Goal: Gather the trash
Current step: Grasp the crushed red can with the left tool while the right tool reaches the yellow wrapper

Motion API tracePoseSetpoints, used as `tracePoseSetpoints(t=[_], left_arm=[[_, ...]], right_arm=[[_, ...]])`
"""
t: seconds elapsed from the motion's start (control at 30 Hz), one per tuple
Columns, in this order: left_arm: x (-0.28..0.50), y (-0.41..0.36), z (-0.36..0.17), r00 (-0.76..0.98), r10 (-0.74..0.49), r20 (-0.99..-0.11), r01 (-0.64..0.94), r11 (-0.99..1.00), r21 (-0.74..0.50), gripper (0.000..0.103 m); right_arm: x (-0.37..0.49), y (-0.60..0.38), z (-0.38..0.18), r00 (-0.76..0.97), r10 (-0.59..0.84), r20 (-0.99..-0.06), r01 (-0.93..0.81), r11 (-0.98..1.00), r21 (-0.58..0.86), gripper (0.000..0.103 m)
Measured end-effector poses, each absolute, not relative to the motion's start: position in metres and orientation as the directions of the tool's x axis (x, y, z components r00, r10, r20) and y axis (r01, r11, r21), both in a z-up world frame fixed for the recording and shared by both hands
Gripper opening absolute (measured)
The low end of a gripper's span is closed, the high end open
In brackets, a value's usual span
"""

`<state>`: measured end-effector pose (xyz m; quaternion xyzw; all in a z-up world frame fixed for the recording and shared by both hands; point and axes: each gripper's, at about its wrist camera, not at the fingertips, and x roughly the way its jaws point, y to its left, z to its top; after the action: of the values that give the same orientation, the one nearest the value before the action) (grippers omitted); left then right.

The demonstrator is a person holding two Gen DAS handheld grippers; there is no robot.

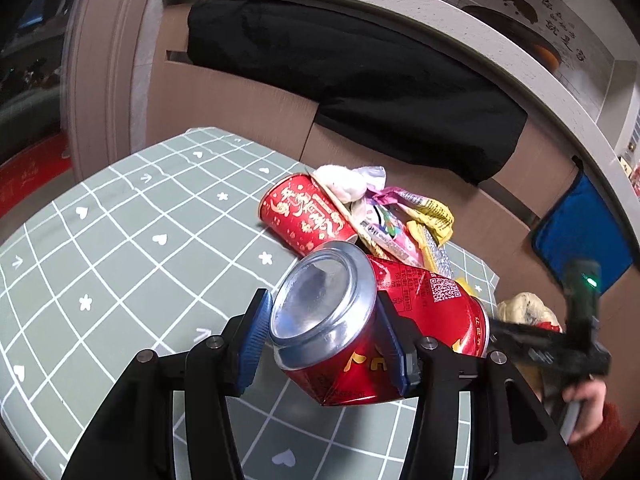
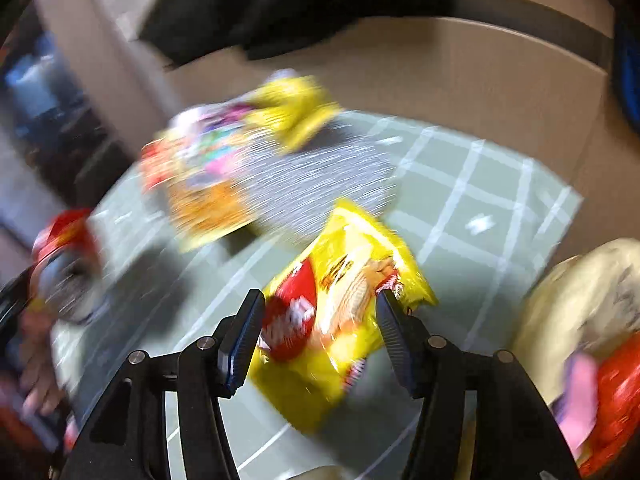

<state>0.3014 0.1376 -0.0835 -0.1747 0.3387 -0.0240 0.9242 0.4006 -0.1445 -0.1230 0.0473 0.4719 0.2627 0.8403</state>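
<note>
My left gripper (image 1: 320, 320) is shut on a dented red drink can (image 1: 360, 332), silver top facing the camera, held above the green checked tablecloth (image 1: 120, 264). Behind it lies a trash pile: a red paper cup (image 1: 304, 216), white tissue (image 1: 344, 180) and colourful wrappers (image 1: 404, 220). My right gripper (image 2: 320, 316) is open, its pads on either side of a yellow and red snack bag (image 2: 332, 320) lying on the cloth; this view is blurred. The wrapper pile (image 2: 224, 168) lies beyond it. The right gripper also shows in the left wrist view (image 1: 576, 320).
A crumpled beige wrapper (image 2: 588, 300) and red packaging (image 2: 616, 400) lie at the right. A brown bench with a black cloth (image 1: 360, 80) and a blue cushion (image 1: 580, 232) stands behind the table. The table's far edge (image 1: 248, 144) is close behind the pile.
</note>
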Motion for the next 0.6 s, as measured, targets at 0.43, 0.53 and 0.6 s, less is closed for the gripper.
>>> tracePoseSetpoints(t=[0.43, 0.53, 0.6], left_arm=[[0.294, 0.132, -0.087, 0.757, -0.190, -0.625, -0.050, 0.937, -0.345, 0.052], [0.295, 0.131, -0.087, 0.755, -0.184, -0.629, -0.054, 0.939, -0.339, 0.052], [0.294, 0.130, -0.085, 0.755, -0.175, -0.632, -0.058, 0.942, -0.331, 0.052]], right_arm=[[0.407, -0.157, -0.120, 0.537, 0.405, -0.740, -0.406, 0.893, 0.194, 0.054], [0.421, -0.154, -0.139, 0.476, 0.422, -0.771, -0.399, 0.886, 0.239, 0.056], [0.412, -0.150, -0.134, 0.496, 0.418, -0.761, -0.422, 0.882, 0.210, 0.029]])
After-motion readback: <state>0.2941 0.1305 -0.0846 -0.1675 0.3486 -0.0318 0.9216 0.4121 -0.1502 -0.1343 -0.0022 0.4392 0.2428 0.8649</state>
